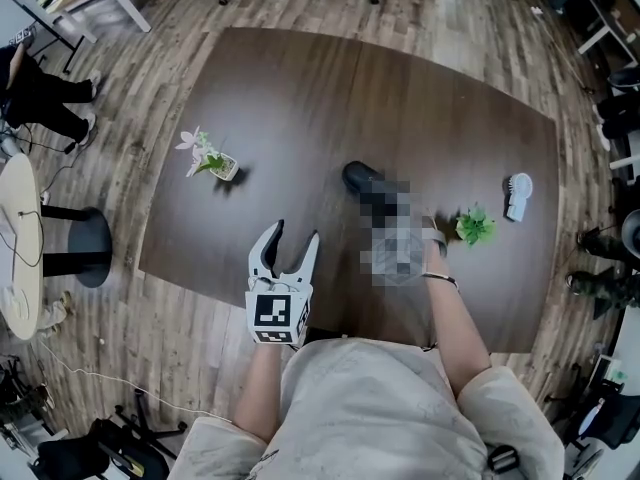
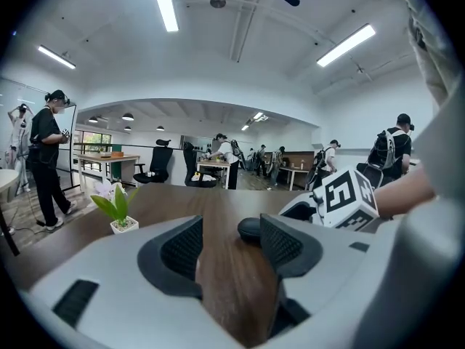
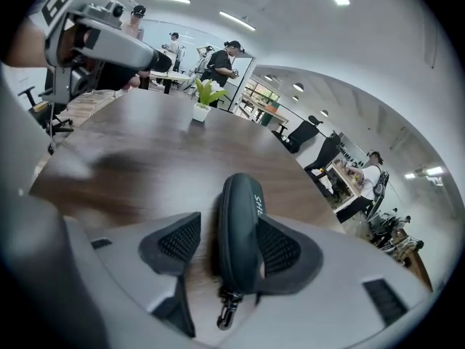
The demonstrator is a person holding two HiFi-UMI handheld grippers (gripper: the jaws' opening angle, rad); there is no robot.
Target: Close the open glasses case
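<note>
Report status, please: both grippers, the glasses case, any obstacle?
Left gripper open, empty, above table. Right gripper open, jaws astride glasses case, not clamped. Case looks closed. Nothing blocking.

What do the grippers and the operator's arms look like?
Both grippers, left gripper and right gripper, are light grey with two curved fingers lined with black textured pads. Each carries a cube of black-and-white square markers. The person wears a pale short-sleeved top and a thin band on the right wrist.
</note>
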